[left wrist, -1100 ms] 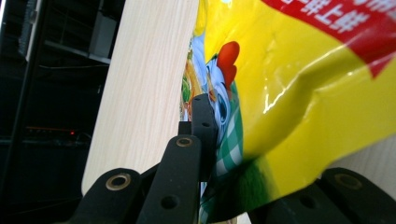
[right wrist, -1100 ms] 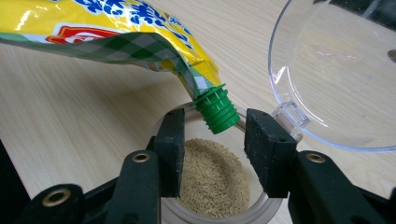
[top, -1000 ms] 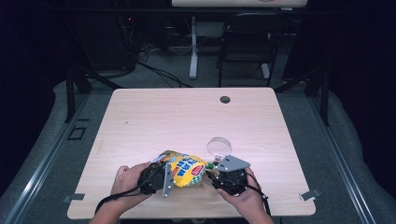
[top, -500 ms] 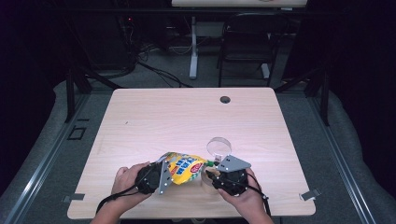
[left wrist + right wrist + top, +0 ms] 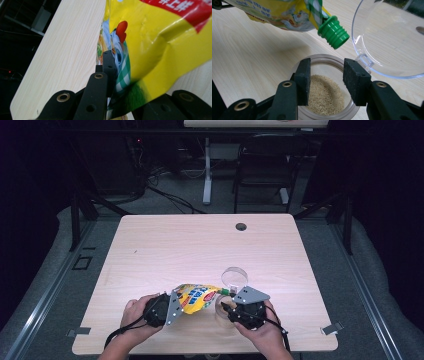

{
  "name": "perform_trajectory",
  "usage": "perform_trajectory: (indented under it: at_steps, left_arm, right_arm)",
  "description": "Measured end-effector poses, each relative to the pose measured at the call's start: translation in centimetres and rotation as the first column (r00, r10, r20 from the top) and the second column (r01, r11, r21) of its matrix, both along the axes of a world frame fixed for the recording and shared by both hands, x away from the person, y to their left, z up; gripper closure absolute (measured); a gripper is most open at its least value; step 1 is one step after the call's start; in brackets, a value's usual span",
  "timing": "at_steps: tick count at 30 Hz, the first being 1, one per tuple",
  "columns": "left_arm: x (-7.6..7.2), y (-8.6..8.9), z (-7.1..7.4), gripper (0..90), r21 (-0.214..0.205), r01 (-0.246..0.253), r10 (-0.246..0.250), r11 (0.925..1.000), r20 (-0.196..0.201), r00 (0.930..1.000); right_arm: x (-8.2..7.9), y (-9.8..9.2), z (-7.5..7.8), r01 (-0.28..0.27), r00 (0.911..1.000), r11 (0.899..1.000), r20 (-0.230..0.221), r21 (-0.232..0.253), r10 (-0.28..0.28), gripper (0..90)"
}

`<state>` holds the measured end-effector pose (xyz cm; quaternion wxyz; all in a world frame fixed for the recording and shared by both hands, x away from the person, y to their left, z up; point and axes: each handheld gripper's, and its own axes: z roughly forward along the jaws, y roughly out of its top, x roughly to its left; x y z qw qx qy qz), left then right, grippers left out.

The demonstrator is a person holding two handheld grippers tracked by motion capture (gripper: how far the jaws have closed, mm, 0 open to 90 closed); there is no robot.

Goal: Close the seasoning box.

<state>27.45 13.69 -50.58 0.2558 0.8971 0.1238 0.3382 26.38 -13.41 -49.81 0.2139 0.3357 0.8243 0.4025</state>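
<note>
Near the desk's front edge, our left gripper fingers pinch the yellow pouch, tilting its green spout toward the granule-filled jar, which our right gripper fingers grip to steady it, its clear lid flipped open.

Hand-held gripper pinches yellow pouch above table.

My pouch is yellow with a red band, green-white check and rooster print; its spout green; granules tan.

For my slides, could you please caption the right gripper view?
Yellow pouch's green spout tilted above the granule-filled jar, hinged clear lid open.
</note>
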Motion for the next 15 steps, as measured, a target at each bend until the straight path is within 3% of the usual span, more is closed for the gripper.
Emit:
perform_trajectory:
  at_steps: [15]
  left_arm:
    - [0.45, 0.98, 0.0, 87.8, -0.086, -0.019, 0.014, 0.9961, -0.059, 0.9981]
  right_arm:
    - [0.0, -0.02, 0.04, 0.004, 1.0, 1.0, 0.001, 0.004, -0.004, 57.9]
